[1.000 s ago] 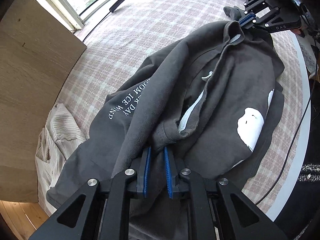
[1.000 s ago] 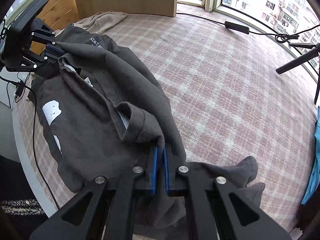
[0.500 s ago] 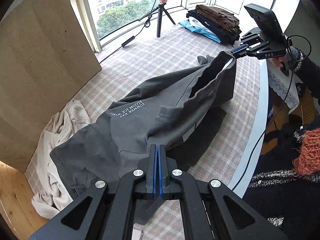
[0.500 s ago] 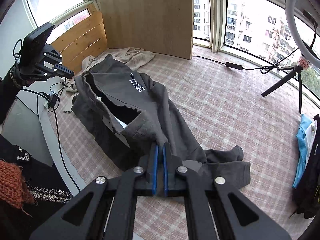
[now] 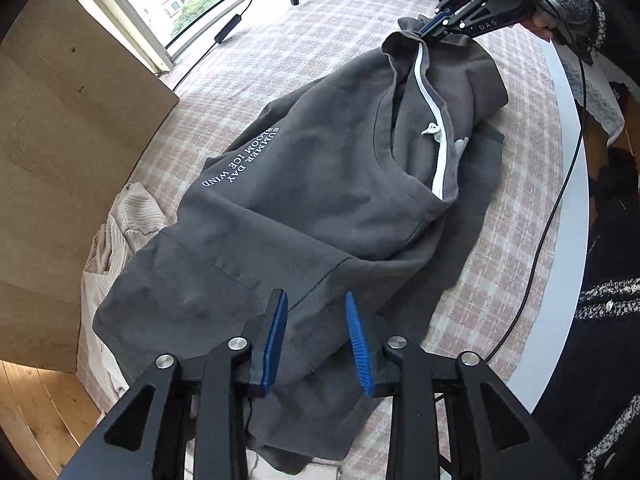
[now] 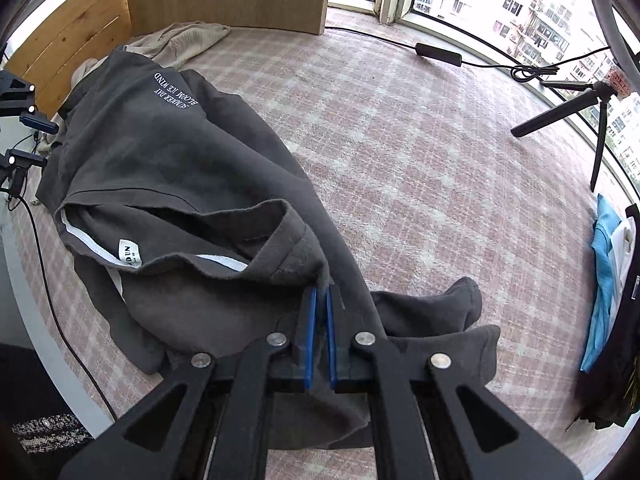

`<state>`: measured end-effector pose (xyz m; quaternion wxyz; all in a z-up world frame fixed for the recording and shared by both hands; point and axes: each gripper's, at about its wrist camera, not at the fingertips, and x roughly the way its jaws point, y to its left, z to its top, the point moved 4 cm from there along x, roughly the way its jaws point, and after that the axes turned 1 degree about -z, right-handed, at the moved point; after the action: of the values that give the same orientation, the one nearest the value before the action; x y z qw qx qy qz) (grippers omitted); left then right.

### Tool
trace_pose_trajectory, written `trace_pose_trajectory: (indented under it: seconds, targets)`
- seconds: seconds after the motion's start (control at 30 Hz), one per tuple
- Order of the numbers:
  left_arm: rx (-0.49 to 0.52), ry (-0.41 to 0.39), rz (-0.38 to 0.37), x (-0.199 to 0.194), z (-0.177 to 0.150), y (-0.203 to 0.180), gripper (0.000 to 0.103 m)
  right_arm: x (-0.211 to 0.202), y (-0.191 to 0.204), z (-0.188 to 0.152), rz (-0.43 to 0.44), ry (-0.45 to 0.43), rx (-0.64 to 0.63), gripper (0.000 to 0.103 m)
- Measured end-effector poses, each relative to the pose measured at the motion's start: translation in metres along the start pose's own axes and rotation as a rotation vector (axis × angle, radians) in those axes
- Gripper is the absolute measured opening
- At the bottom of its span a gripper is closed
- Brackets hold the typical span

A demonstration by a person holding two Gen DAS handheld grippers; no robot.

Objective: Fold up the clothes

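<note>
A dark grey T-shirt (image 5: 312,208) with white lettering lies on the pink checked table cover (image 5: 320,40), its collar opening gaping toward the right. My left gripper (image 5: 316,300) hovers over the shirt's near end with its jaws opening; the blue pads stand apart and press on nothing. My right gripper (image 6: 322,294) is shut on the grey fabric at the shoulder beside the collar, and it shows again as the right gripper (image 5: 436,20) at the shirt's far end. In the right wrist view the T-shirt (image 6: 180,168) spreads leftward, one sleeve (image 6: 440,312) crumpled to the right.
A beige garment (image 5: 116,248) lies bunched beside the shirt by a wooden board (image 5: 60,120). A black cable (image 5: 552,216) runs along the white table rim (image 5: 560,280). A tripod (image 6: 572,116), a power brick (image 6: 438,54) and stacked clothes (image 6: 612,280) stand at the far side.
Half a second ago both grippers held the shirt lifted and stretched between them. The shirt has come down onto the cover, and my left gripper has let go and spread its pads.
</note>
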<state>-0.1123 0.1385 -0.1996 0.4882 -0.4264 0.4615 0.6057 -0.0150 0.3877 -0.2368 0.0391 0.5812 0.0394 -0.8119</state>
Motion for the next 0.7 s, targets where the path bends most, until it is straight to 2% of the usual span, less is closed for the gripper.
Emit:
trace_pose_trajectory:
  seconds: [0.07, 0.2, 0.23, 0.27, 0.3, 0.37, 0.47, 0.57, 0.67, 0.7]
  targets:
    - [0.025, 0.008, -0.001, 0.004, 0.001, -0.005, 0.035, -0.005, 0.003, -0.002, 0.002, 0.004, -0.024, 0.01]
    - [0.065, 0.034, 0.021, 0.029, 0.011, -0.004, 0.035, -0.015, 0.01, -0.008, -0.003, 0.007, -0.1, 0.048]
    - [0.053, 0.05, -0.004, 0.038, 0.014, -0.001, 0.03, -0.017, 0.012, -0.01, -0.012, 0.005, -0.128, 0.05]
    - [0.027, 0.068, -0.043, 0.045, 0.015, 0.001, 0.009, -0.019, 0.012, -0.013, -0.022, 0.006, -0.152, 0.052]
    - [-0.004, 0.082, -0.072, 0.049, 0.017, 0.004, 0.003, -0.021, 0.012, -0.016, -0.03, 0.007, -0.173, 0.052]
    - [-0.05, 0.064, -0.088, 0.044, 0.018, 0.009, 0.002, -0.023, 0.006, -0.021, -0.025, 0.011, -0.197, 0.054]
    - [-0.106, -0.015, -0.094, 0.013, 0.018, 0.018, 0.002, -0.021, -0.004, -0.02, 0.0, 0.018, -0.196, 0.056]
    - [-0.165, -0.063, -0.045, -0.014, 0.016, 0.036, 0.002, -0.01, -0.003, -0.009, 0.054, 0.006, -0.183, 0.056]
    - [-0.227, -0.084, 0.001, -0.025, 0.014, 0.058, 0.002, 0.006, 0.002, 0.0, 0.087, 0.012, -0.18, 0.056]
    - [-0.246, -0.089, 0.014, -0.027, 0.013, 0.063, 0.002, 0.013, 0.006, 0.002, 0.084, 0.028, -0.185, 0.05]
